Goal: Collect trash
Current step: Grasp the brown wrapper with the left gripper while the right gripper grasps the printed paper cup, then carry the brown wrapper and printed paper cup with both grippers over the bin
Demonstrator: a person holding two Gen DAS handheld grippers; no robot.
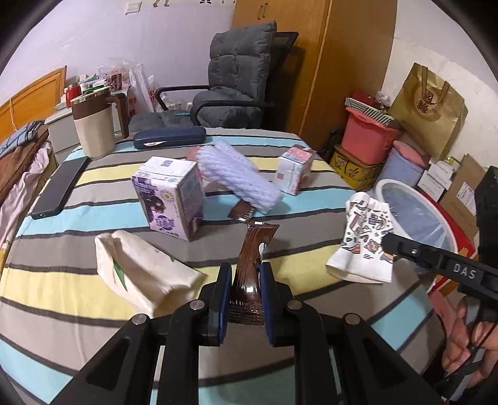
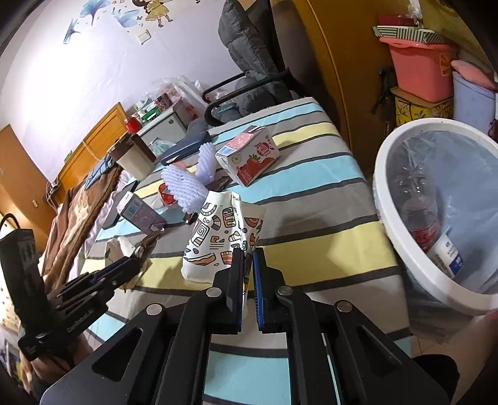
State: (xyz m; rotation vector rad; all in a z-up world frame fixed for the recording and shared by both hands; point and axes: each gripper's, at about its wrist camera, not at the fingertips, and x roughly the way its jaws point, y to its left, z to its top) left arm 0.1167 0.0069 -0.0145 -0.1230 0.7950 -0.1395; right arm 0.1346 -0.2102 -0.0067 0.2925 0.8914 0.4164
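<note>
Between left gripper [image 1: 246, 291] pads: brown ridged wrapper [image 1: 251, 258], clamped, lifted off striped tabletop [image 1: 74, 293]. Right gripper [image 2: 247, 271] pinched on edge of patterned paper cup [image 2: 218, 236], crumpled. Beyond left gripper: purple carton [image 1: 169, 199], foam net sleeve [image 1: 239, 176], pink carton [image 1: 294, 169]. Right of right gripper: white bin [image 2: 392, 224], bottle inside.

We see a pale lilac wall [image 2: 93, 78] with cartoon stickers [image 2: 152, 12], a tall wooden wardrobe [image 1: 311, 62] beside it, and a grey padded armchair [image 1: 236, 78] with black armrests behind the striped worktop [image 1: 311, 193]. To the left stands a wooden headboard [image 1: 28, 99]; at the right, stacked pink and blue tubs [image 1: 370, 134] sit by the white wall [image 1: 435, 43]
</note>
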